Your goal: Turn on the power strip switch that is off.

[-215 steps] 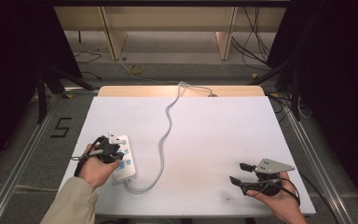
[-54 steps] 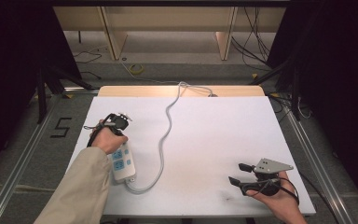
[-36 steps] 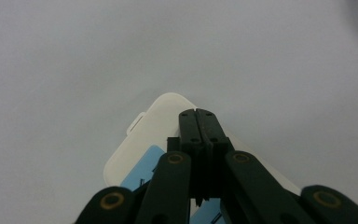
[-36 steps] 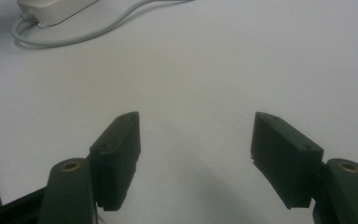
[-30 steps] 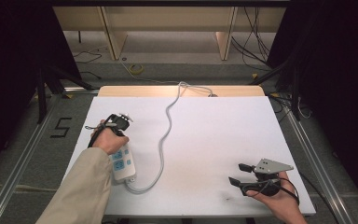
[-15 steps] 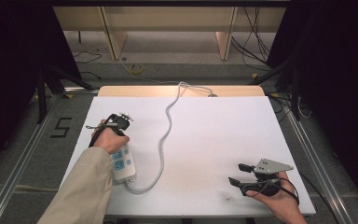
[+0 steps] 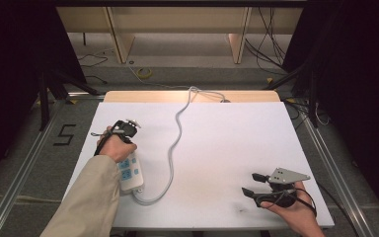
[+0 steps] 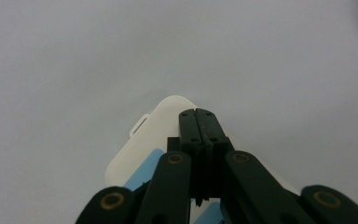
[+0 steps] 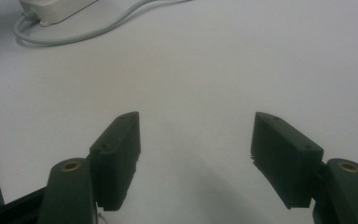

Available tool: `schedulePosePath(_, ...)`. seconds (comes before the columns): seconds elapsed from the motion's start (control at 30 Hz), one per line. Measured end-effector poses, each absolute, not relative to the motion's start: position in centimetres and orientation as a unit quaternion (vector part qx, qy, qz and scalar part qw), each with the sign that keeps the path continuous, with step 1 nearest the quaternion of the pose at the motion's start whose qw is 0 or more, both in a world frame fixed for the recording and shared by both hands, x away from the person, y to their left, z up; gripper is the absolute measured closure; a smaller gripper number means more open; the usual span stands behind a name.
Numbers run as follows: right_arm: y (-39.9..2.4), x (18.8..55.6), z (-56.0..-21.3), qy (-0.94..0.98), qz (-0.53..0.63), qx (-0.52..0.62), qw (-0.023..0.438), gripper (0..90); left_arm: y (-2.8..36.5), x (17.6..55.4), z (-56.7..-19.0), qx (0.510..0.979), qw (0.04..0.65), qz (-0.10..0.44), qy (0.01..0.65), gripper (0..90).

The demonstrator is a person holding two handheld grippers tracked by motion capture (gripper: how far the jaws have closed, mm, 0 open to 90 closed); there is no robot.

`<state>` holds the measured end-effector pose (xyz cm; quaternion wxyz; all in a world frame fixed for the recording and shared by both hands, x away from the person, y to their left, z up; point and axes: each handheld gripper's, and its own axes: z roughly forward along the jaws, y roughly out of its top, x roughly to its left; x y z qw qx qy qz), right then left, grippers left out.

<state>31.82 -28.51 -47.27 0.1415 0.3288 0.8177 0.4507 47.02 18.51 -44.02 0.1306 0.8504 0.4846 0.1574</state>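
A white power strip (image 7: 130,172) with blue sockets lies near the table's left edge, and its grey cable (image 7: 175,142) snakes off to the far edge. My left gripper (image 7: 125,128) is at the strip's far end. In the left gripper view the jaws are shut (image 8: 199,115) against each other with nothing between them, their tips over the rounded end of the strip (image 8: 161,114). I cannot tell whether they touch it. My right gripper (image 7: 249,183) rests near the front right corner, open (image 9: 196,119) and empty over bare table. Strip (image 9: 51,8) and cable (image 9: 98,31) lie farther off.
The white table top (image 7: 237,133) has a wooden strip along its far edge. Metal rails run along the floor on both sides. A floor mark shaped like a five (image 7: 65,134) lies to the left. Dark curtains hang on both sides.
Since the oldest frame my left hand has moved away from me along the strip to its far end. Over the last second nothing has moved.
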Motion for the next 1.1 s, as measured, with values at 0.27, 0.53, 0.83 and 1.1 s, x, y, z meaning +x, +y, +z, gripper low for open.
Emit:
schedulePosePath(0.27,-28.6,31.9,-47.3,0.817,0.452,0.328,0.141,33.9,18.6,47.0,-44.0,0.851,0.135,0.155,0.483,90.0)
schedulePosePath(0.53,-28.6,31.9,-47.3,0.817,0.451,0.330,0.142,33.9,19.0,47.1,-44.0,0.849,0.144,0.145,0.488,89.9)
schedulePosePath(0.83,-28.6,31.9,-47.3,0.817,0.451,0.330,0.142,34.0,19.3,47.1,-43.9,0.845,0.157,0.138,0.492,89.8)
schedulePosePath(1.1,-28.6,31.9,-47.3,0.817,0.450,0.332,0.141,34.1,19.6,47.0,-43.4,0.833,0.182,0.139,0.504,89.3)
